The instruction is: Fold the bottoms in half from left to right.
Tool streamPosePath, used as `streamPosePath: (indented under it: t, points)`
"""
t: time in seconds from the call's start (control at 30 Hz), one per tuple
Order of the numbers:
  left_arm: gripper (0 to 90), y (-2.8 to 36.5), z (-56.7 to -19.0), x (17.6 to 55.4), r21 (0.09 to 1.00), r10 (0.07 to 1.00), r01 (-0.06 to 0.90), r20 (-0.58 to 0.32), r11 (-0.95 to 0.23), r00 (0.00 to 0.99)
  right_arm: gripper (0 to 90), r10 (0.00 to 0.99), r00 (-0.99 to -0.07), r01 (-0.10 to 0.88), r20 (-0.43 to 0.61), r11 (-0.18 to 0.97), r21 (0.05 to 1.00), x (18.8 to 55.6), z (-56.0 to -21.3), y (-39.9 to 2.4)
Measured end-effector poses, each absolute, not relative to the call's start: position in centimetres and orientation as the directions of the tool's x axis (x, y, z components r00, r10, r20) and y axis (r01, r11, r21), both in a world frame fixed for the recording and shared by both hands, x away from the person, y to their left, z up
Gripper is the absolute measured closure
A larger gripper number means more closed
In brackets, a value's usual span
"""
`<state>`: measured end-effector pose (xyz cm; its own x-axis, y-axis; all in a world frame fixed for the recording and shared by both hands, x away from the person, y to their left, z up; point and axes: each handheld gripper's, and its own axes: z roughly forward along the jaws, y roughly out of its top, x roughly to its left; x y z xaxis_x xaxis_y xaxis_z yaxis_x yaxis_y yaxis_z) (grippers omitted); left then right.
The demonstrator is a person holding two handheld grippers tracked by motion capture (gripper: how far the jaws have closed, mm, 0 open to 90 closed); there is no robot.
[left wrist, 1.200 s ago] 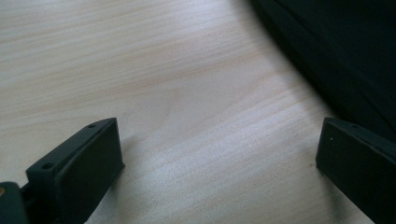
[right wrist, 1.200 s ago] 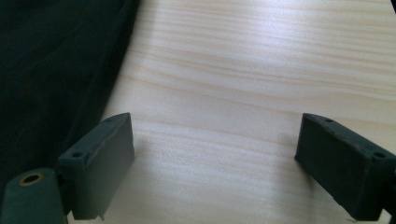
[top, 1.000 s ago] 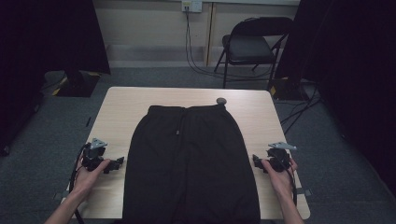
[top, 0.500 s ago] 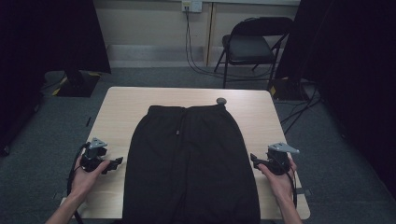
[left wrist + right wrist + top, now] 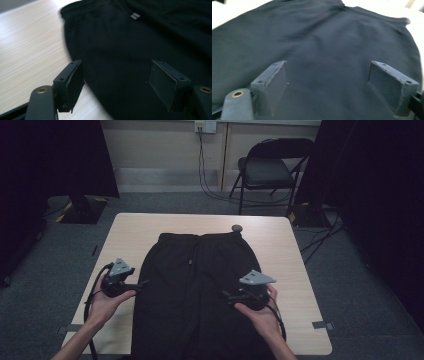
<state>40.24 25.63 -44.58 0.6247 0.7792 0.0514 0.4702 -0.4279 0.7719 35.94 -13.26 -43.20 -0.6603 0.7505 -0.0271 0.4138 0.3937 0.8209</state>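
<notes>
A light wooden table (image 5: 280,245) is set in a dim room with a folding chair (image 5: 270,170) behind. The left gripper (image 5: 142,283), jaws apart though just narrowed, is held empty at the edge of the black trousers (image 5: 195,290). The right gripper (image 5: 226,296), wide open and empty, has been brought inward from the table's side over the cloth, so a grasp seems imminent. The trousers are spread flat between both.

1 black shorts (image 5: 195,290), 2 grippers, 1 table (image 5: 135,232), 1 folding chair (image 5: 272,167).
</notes>
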Motion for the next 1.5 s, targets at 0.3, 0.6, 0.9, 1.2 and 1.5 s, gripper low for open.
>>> streamPosePath:
  t: [0.3, 0.6, 0.9, 1.2, 1.5]
  points:
    - [29.1, 23.7, -48.7, 42.7, 0.684, 0.725, 0.535, -0.013, -0.496, 0.689, 15.1, 0.601, -0.800, 0.398, -0.004, 0.535, 0.745, 36.8, -46.9, -4.8]
    - [27.1, 24.7, -49.8, 42.1, 0.712, 0.741, 0.523, -0.005, -0.468, 0.671, 17.1, 0.583, -0.812, 0.410, -0.018, 0.592, 0.694, 36.7, -49.3, -3.7]
    - [24.3, 24.4, -50.3, 41.3, 0.742, 0.764, 0.517, -0.009, -0.428, 0.645, 16.9, 0.579, -0.815, 0.410, -0.024, 0.605, 0.683, 36.9, -49.8, -5.7]
    - [17.9, 20.5, -50.3, 40.1, 0.736, 0.726, 0.496, -0.009, -0.461, 0.688, 16.9, 0.595, -0.804, 0.407, -0.021, 0.576, 0.709, 36.5, -50.1, -10.5]
    - [15.0, 16.6, -49.8, 37.4, 0.689, 0.674, 0.496, -0.016, -0.528, 0.739, 16.9, 0.617, -0.787, 0.429, -0.018, 0.567, 0.703, 36.1, -50.0, -15.2]
